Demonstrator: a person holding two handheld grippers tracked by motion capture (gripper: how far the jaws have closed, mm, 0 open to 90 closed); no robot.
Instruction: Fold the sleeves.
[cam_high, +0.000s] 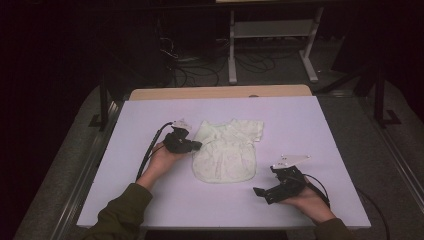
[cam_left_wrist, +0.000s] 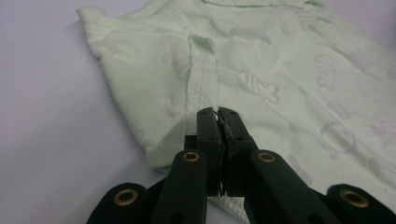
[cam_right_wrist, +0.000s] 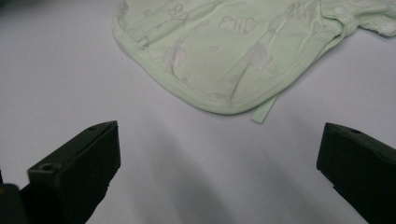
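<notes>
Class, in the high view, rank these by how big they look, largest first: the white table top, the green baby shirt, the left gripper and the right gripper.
1. White table top
2. Green baby shirt
3. Right gripper and left gripper: they look alike, and the right one lies nearer the camera, so no ranking between them.

We look down on a white desk (cam_high: 300, 125) that takes up the middle and lower part of the frame. Past its far edge we see a strip of bare wood (cam_high: 220, 92), the desk's own top showing beyond the white sheet. A metal rail (cam_high: 82, 175) runs along the left side. The floor (cam_high: 350, 95) is grey and dim. At the top centre stands a pale frame (cam_high: 272, 30) with two legs and a crossbar. To its left we see a tangle of black cables (cam_high: 195, 65) on the floor. At the right a dark stand (cam_high: 381, 95) rises. The upper corners are nearly black; light falls mostly on the desk.
</notes>
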